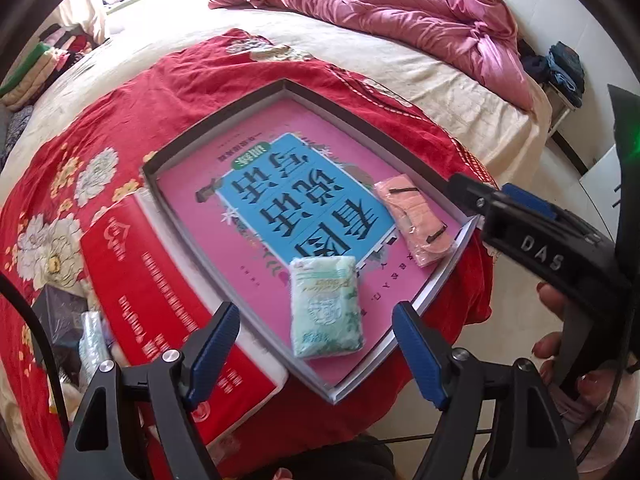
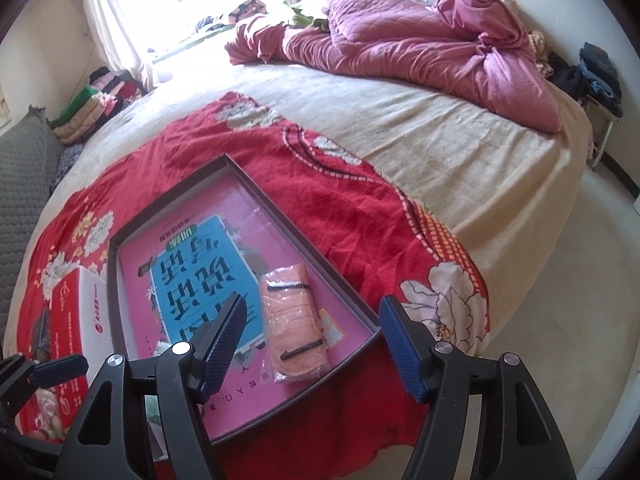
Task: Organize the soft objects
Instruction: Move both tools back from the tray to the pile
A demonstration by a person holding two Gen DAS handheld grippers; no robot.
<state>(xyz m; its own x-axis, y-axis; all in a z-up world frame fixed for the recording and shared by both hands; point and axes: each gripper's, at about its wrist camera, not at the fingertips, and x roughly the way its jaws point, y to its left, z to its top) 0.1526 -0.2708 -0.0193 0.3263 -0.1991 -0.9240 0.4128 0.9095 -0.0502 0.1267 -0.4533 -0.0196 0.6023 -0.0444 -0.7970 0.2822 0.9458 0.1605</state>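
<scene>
- Left gripper (image 1: 318,354): we see the jaws spread wide, nothing between the blue pads, nothing touched; it hangs above the near end of the tray.
- Right gripper (image 2: 310,344): jaws also apart, empty; it hangs over the tray's near right corner, clear of the packet below.
- Green tissue pack (image 1: 326,306): we see it lying flat inside the shallow tray (image 1: 224,120), near the front edge; its long axis runs roughly from the near edge toward the far one, slightly tilted.
- Orange cloth packet (image 2: 298,322): flat in the same tray by the right wall, clear wrapper, two dark bands across it; its long axis runs near-to-far, roughly parallel to the green pack. The two are apart, not touching.
- Tray floor shows a pink sheet with a blue printed panel (image 1: 296,200), characters upside down to us.
- Tray sits on a red floral blanket (image 2: 320,184) on the bed; a red-and-white carton (image 1: 160,304) lies just beside its left wall.
- Pink quilt (image 2: 420,48) is bunched at the far end of the bed.
</scene>
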